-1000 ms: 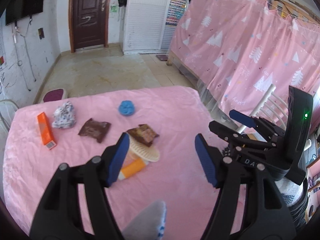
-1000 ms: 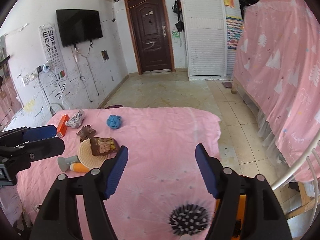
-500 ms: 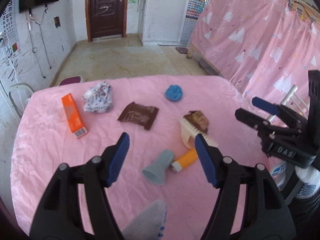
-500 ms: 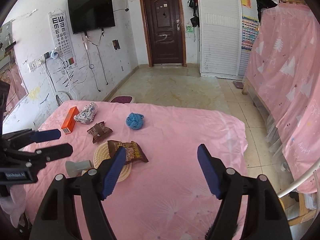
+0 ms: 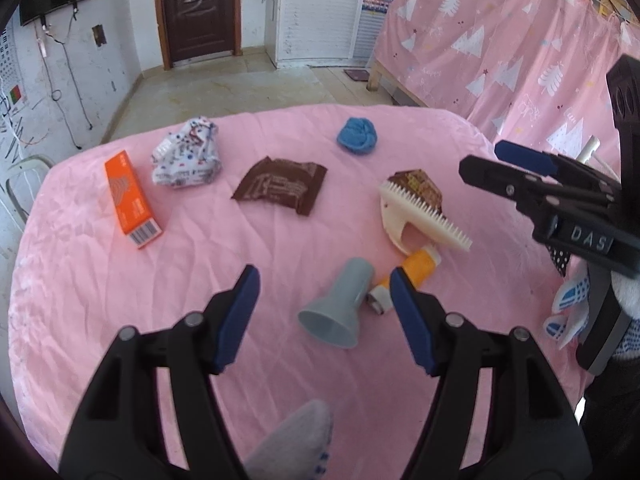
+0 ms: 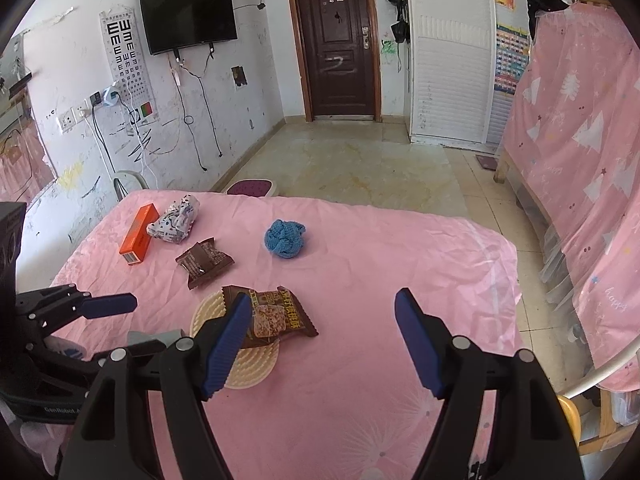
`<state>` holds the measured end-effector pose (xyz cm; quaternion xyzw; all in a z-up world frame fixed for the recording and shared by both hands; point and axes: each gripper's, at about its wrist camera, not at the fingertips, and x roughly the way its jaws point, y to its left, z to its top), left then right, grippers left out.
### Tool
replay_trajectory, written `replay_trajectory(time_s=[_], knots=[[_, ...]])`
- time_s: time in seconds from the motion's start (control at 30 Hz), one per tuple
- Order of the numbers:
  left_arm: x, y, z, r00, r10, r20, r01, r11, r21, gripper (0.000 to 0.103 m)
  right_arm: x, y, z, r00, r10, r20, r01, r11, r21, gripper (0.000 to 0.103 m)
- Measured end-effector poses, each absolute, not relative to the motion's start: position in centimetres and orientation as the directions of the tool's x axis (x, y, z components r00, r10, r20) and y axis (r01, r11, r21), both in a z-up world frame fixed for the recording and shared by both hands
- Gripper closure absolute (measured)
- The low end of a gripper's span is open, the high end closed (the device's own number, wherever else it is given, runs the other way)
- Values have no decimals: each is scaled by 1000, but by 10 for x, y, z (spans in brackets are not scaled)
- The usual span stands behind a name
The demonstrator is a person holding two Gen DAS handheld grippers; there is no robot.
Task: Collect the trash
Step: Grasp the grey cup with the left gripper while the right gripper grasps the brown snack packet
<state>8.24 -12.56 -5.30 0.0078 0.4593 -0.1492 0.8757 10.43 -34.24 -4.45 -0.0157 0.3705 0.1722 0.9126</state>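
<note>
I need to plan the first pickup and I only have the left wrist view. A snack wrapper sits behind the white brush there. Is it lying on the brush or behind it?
Observer: On it. In the right wrist view the printed snack wrapper lies on top of the round cream brush, overhanging toward the table's middle.
Operator: Is the right gripper holding anything?
Observer: No. The right gripper is open and empty, over bare pink tablecloth.
Operator: Is that wrapper inside its opening?
Observer: No, the wrapper pokes out from behind its left finger.
</note>
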Motion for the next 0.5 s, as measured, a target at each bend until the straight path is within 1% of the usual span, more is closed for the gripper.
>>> replay_trajectory(time_s=[0.03,0.13,0.27,0.4,0.47,0.5], knots=[[83,-126,-55,528,-256,-810,272,954,-124,43,105,-342,-45,664,304,-683,-326,940,100,39],[84,-124,-59,517,-264,-815,279,951,-131,46,109,-339,-49,656,306,-690,-331,938,102,39],[84,-123,-61,510,-291,-810,300,942,-150,55,114,-333,-54,642,310,-702,-338,935,105,39],[83,-120,-63,497,-324,-805,321,930,-177,57,117,-328,-59,627,311,-714,-346,933,102,39],[81,-119,-63,494,-334,-803,326,927,-185,65,119,-326,-61,620,311,-720,-350,931,101,39],[81,-117,-63,492,-337,-803,327,926,-188,66,120,-325,-62,616,311,-724,-353,930,99,39]])
